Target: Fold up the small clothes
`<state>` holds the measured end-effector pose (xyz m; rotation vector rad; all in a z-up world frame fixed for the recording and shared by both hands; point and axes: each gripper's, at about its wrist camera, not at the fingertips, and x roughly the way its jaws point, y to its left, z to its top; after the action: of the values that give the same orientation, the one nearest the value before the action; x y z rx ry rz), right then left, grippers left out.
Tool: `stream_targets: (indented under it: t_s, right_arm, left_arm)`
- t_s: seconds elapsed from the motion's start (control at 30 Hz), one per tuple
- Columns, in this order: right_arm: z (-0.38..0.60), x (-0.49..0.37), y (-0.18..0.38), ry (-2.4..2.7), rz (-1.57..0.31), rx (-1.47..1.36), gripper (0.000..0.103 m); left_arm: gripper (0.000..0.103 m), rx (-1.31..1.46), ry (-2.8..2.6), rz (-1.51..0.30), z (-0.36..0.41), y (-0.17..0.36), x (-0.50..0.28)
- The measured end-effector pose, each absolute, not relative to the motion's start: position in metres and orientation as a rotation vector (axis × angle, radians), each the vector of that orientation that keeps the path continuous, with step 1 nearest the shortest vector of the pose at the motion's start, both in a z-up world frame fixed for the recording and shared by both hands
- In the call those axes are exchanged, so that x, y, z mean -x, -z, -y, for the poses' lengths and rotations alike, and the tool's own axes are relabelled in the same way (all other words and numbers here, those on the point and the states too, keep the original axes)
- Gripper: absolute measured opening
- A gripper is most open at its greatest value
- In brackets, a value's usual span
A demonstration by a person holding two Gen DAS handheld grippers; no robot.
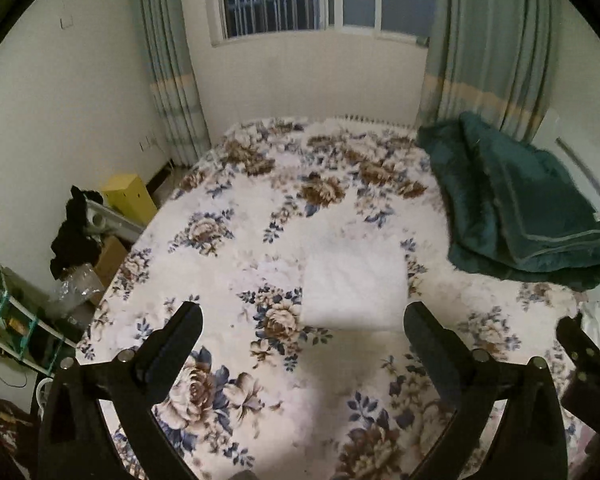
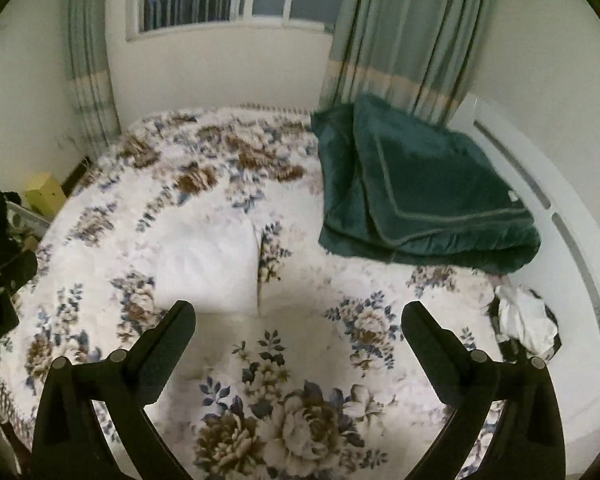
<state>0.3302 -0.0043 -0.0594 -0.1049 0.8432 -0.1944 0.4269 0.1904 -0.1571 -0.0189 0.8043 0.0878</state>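
Note:
A white garment [image 1: 354,280] lies folded into a neat rectangle on the floral bedspread [image 1: 228,216]. It also shows in the right wrist view [image 2: 210,268]. My left gripper [image 1: 303,312] is open and empty, held above the bed just short of the garment's near edge. My right gripper [image 2: 299,310] is open and empty, above the bed with the garment ahead and to its left. A crumpled black and white garment [image 2: 524,322] lies at the bed's right edge. The right gripper's body shows at the right edge of the left wrist view [image 1: 588,356].
A folded dark green blanket [image 1: 520,208] lies at the bed's far right, also in the right wrist view [image 2: 424,192]. A yellow box [image 1: 130,196], dark clothes [image 1: 74,236] and a shelf [image 1: 12,320] stand left of the bed. A window and curtains are behind.

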Motion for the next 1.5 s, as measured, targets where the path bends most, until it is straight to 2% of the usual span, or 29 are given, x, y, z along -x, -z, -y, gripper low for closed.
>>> stream_targets:
  t_s: [0.23,0.53,1.5]
  right_arm:
    - [-0.004,-0.249,-0.03,0.168,-0.73,0.088,0.103]
    - [-0.008,-0.181,-0.09,0.158,-0.651,0.093,0.103]
    - [-0.005,-0.148,-0.105,0.121,-0.648,0.066,0.103]
  left_arm:
    - [0.103,0.018,-0.103,-0.698,-0.189,0.086,-0.361]
    - [0.103,0.021,-0.065,-0.647,-0.181,0.052,-0.312]
    - [0.103,0.037,-0.028,-0.627,-0.172,0.039,-0.277]
